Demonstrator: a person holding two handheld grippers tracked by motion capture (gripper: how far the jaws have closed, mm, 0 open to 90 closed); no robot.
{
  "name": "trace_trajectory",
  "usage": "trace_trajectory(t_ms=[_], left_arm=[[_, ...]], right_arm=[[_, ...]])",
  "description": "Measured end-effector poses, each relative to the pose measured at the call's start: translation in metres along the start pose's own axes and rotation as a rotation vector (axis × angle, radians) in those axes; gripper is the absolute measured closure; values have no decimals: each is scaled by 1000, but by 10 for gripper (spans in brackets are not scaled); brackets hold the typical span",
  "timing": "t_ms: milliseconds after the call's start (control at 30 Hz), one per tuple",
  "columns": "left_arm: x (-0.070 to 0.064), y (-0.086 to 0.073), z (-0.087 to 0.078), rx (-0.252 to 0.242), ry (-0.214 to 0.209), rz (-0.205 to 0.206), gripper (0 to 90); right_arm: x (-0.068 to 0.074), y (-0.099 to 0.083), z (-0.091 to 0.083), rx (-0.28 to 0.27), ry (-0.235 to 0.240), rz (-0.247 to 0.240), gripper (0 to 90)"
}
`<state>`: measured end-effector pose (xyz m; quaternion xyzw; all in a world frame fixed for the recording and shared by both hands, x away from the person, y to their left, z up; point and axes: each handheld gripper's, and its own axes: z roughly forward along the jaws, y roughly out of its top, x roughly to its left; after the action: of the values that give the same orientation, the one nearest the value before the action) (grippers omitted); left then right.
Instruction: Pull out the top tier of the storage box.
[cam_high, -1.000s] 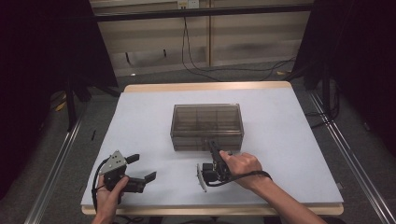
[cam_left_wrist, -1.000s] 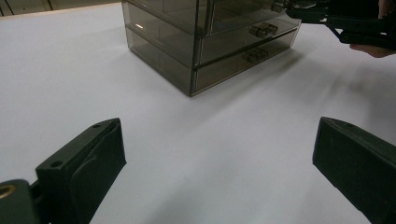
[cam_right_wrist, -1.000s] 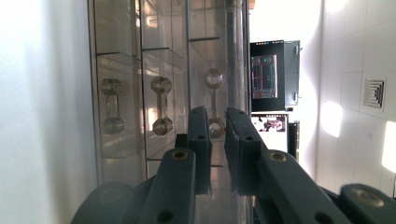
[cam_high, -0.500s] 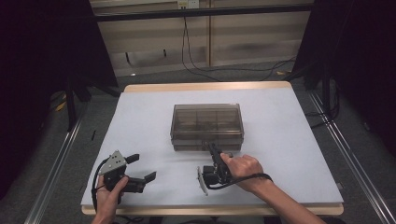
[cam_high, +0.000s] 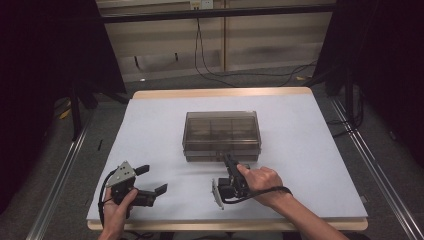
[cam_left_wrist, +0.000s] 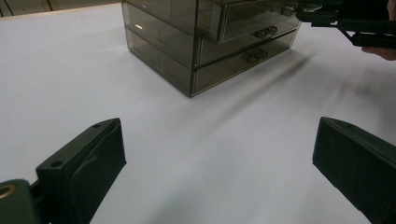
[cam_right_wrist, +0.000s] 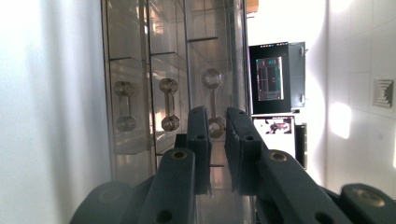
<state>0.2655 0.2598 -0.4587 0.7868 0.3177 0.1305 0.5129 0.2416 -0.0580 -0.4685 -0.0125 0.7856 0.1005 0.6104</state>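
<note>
A smoky clear drawer box (cam_high: 221, 132) stands at the middle of the white table (cam_high: 310, 150). It has three drawers, each with a clear bar handle. My right gripper (cam_high: 228, 159) is turned on its side at the box's front. Its jaws are closed to a narrow gap around the top drawer's handle (cam_right_wrist: 214, 79). In the left gripper view the top drawer (cam_left_wrist: 252, 18) juts slightly beyond the two below it. My left gripper (cam_high: 154, 179) rests open near the front left of the table, well apart from the box (cam_left_wrist: 205, 42), with nothing between its jaws.
The two lower handles (cam_right_wrist: 123, 105) (cam_right_wrist: 169, 105) sit beside the gripped one. Bare tabletop surrounds the box. Metal rails (cam_high: 60, 180) run along both sides of the table, and cables (cam_high: 220, 75) lie on the floor behind it.
</note>
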Motion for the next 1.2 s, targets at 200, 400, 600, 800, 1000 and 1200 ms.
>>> trace_trajectory(t_ms=[200, 400, 600, 800, 1000, 1200], left_arm=[[0, 0, 0, 5, -1, 2, 24], [0, 0, 2, 5, -2, 2, 24], [0, 0, 0, 2, 1, 1, 24], [0, 1, 0, -1, 1, 2, 24], [0, 1, 0, 0, -1, 2, 24], [0, 1, 0, 0, 3, 3, 24]], right_arm=[[0, 1, 0, -4, 1, 12, 811], [0, 2, 0, 4, -2, 10, 810], [-12, -6, -1, -34, 89, 131, 790], [-29, -12, -5, -88, 177, 260, 750], [-46, -23, -5, -166, 321, 435, 691], [-62, -37, 1, -223, 472, 555, 671]])
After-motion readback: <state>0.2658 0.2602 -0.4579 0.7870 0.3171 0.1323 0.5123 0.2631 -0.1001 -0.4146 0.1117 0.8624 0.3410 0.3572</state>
